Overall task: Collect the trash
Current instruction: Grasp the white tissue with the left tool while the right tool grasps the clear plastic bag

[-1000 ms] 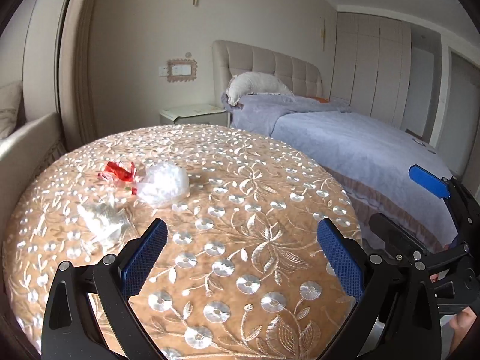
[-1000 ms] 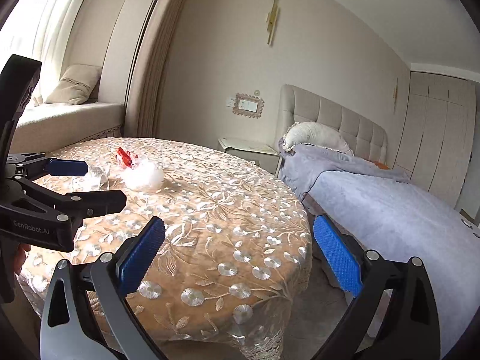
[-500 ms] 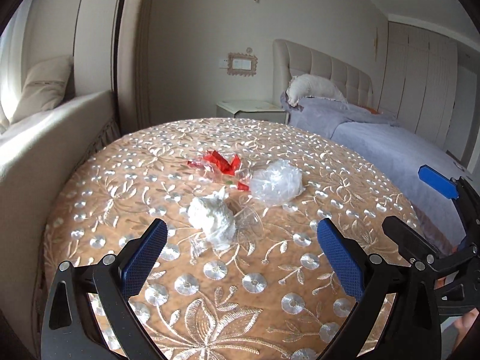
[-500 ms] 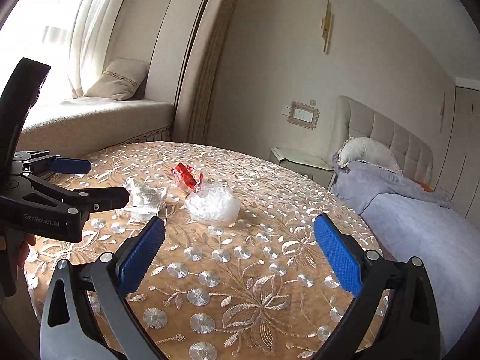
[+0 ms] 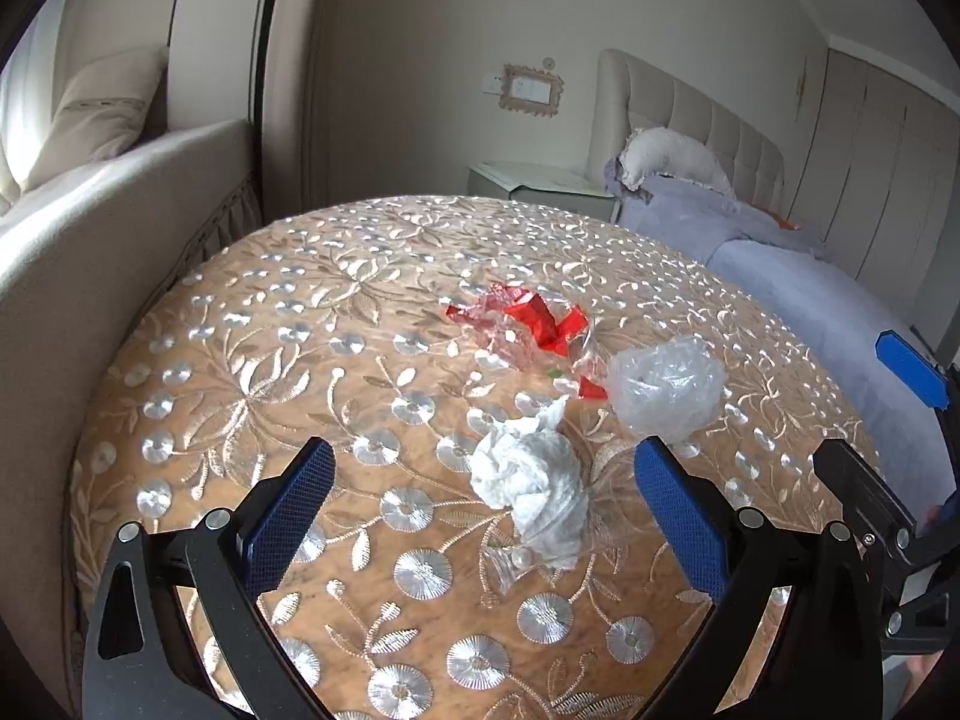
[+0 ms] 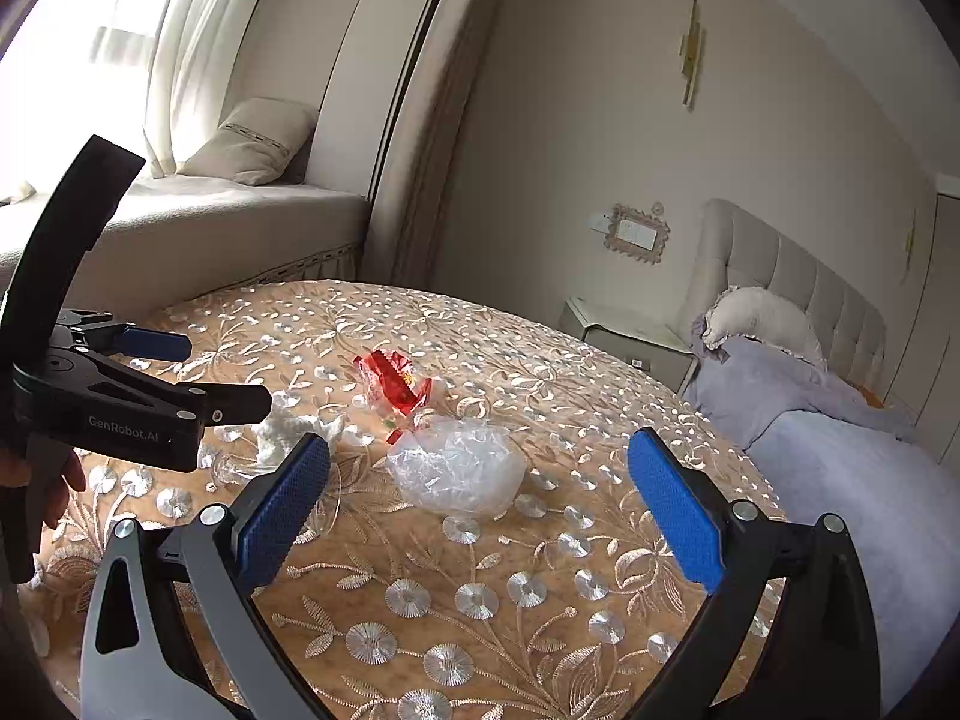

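Since a second ago both views have swung left and closed in on the trash: the left wrist view then showed the litter far off at the left of the surface (image 5: 252, 330), and it now lies centred just ahead of the pads. Going left to right in that view, the left tool (image 5: 483, 507) hangs over the cloth with its jaws wide apart, holding nothing; the crumpled tissue (image 5: 531, 483) sits between its blue pads (image 5: 288, 513), nearer the right one, with a bit of clear film beside it. Beyond it lies the red wrapper (image 5: 531, 318), and to the right of that the ball of clear plastic (image 5: 663, 387), just past the right pad. At the far right edge the right tool (image 5: 900, 420) shows, its blue tip raised. In the right wrist view the left tool (image 6: 174, 378) stands at the left, a hand (image 6: 54, 483) on its grip, and its black side reads "GenRobot.AI". The tissue (image 6: 288, 429) lies partly behind it, the wrapper (image 6: 396, 384) further back, and the plastic ball (image 6: 459, 468) rests between the spread jaws of the right tool (image 6: 480, 498), which also grips nothing. The bed (image 6: 840, 450) that filled the right half of both views earlier now lies at the right margin.
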The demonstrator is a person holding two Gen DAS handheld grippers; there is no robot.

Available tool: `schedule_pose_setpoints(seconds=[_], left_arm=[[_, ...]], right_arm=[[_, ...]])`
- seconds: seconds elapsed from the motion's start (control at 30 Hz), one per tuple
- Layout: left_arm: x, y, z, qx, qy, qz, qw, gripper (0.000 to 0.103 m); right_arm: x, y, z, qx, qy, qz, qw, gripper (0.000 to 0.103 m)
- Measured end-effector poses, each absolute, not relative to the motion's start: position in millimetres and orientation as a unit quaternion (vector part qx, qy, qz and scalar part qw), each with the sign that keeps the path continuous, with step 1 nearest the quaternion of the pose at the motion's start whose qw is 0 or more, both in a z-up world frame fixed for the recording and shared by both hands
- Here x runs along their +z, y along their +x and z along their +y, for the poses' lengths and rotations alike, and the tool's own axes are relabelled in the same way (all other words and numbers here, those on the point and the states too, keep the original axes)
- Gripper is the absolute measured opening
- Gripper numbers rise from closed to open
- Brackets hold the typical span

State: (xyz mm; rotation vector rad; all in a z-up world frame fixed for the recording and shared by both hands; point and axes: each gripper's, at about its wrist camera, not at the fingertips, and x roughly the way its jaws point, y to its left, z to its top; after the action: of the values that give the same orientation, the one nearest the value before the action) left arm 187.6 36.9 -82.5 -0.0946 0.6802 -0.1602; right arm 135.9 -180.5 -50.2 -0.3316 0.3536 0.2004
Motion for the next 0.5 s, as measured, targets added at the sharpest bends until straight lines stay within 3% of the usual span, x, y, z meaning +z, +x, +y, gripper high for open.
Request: schedule_pose_setpoints(seconds=[0.1,0.17,0.3,0.37,0.5], left_arm=[[-91.5,200.2,35.7,-0.085,-0.044,0.355,0.930,0.089],[-98.0,207.7,34.4,-0.094,-0.045,0.369,0.924,0.069],[-109.4,219.5,28.2,-0.124,-0.044,0.395,0.909,0.047],[-108.5,220.2,23.1,-0.140,-0.043,0.395,0.907,0.025],[-102.8,215.3,13.6,-0.150,-0.027,0.383,0.911,0.016]], right_arm=[[-54.7,143.2,-177.3,0.099,-0.167,0.180,0.964,0.099],[-56.6,146.7,-176.1,0.098,-0.169,0.182,0.964,0.099],[-59.9,154.5,-174.5,0.095,-0.173,0.188,0.962,0.099],[-61.3,158.2,-174.1,0.094,-0.174,0.193,0.961,0.099],[-64.2,167.6,-172.4,0.092,-0.171,0.205,0.959,0.099]])
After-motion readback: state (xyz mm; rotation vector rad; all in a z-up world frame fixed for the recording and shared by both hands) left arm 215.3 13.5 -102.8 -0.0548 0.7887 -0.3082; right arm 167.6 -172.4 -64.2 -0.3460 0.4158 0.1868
